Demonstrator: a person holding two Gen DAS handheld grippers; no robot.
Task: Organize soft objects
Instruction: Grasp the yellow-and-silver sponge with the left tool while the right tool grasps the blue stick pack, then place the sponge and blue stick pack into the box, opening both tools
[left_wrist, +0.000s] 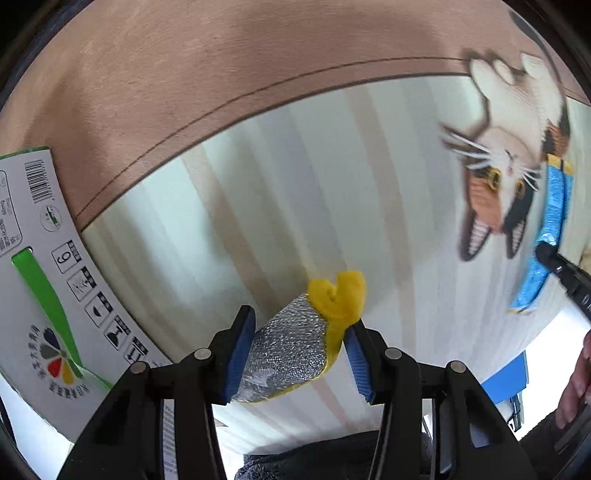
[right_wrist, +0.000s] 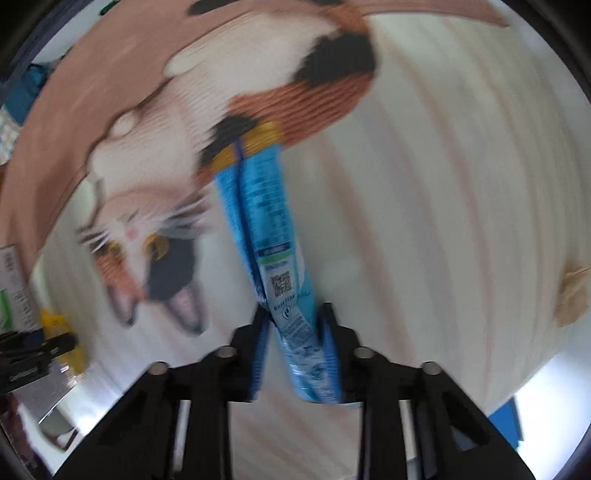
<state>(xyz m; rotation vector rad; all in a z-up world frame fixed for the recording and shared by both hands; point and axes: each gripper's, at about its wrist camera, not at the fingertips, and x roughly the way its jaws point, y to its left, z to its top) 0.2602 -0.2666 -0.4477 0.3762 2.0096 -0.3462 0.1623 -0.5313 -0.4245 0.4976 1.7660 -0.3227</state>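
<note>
My left gripper (left_wrist: 299, 325) is shut on a yellow sponge with a silver scouring face (left_wrist: 295, 347), held above a pale striped mat. The sponge's yellow end (left_wrist: 338, 295) bulges out past the fingertips. My right gripper (right_wrist: 295, 314) is shut on a long blue soft packet (right_wrist: 266, 221) with a yellow end, held above the same mat near a printed cat. The right wrist view is blurred. The blue packet (left_wrist: 550, 221) and the right gripper's tip (left_wrist: 546, 254) also show at the right of the left wrist view.
The mat (left_wrist: 295, 166) has a large cat picture (left_wrist: 509, 158) and lies on a pinkish-brown surface (left_wrist: 184, 74). A white printed carton (left_wrist: 40, 277) with a green strap stands at the left. A tan object (right_wrist: 572, 295) lies on the mat's right edge.
</note>
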